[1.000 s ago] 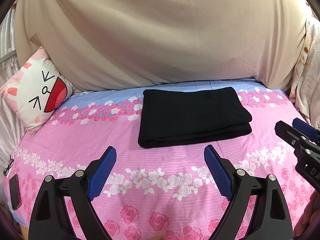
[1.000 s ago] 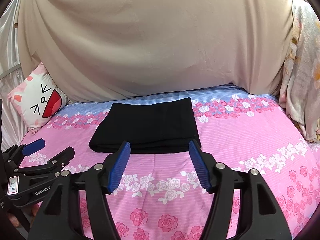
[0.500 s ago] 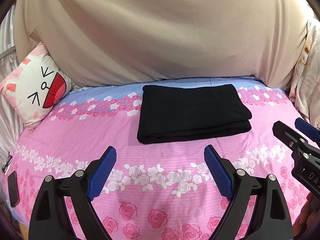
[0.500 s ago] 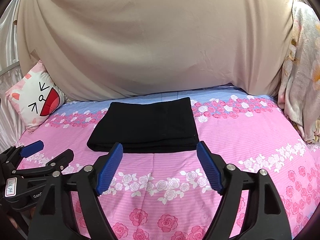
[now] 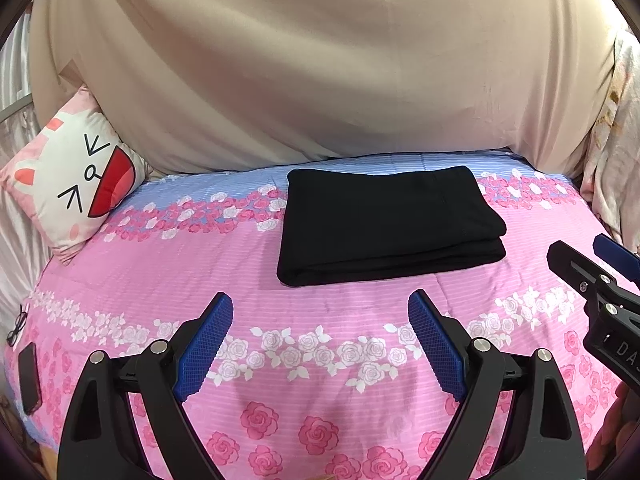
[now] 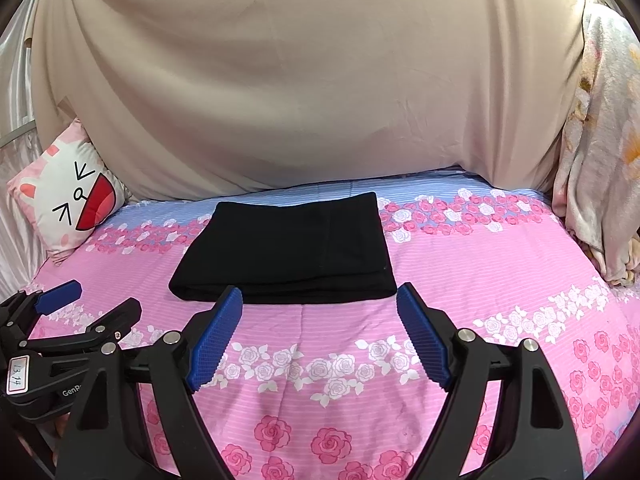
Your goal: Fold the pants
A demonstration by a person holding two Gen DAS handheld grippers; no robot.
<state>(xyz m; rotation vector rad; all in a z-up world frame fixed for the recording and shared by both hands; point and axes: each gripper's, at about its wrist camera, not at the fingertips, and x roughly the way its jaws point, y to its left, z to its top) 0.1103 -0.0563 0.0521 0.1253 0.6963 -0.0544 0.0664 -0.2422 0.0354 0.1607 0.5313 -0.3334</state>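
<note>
While our two tools hover low over the bed (image 5: 120,280), the black pants (image 5: 384,224) lie folded into a thick, soft rectangle on the far half of the quilt, near the draped beige sheet (image 5: 320,72). Their matte knit stacks in layers, the rounded fold edge facing us and the corners slightly curved. Our left hand-held gripper (image 5: 320,344) is spread wide with nothing between its fingers, and its blue pads (image 5: 204,348) show a fine ribbed grid set on glossy black plastic arms. Our right hand-held gripper (image 6: 320,336) is likewise spread and empty, its tips just short of the pants' near edge. Pink cotton bedding printed with roses and thin stripes covers the bed, turning blue toward the back. A square cartoon-cat pillow (image 5: 76,176) leans at the left. A flat dark phone (image 5: 29,376) and glasses (image 5: 16,326) lie at the bed's left edge.
</note>
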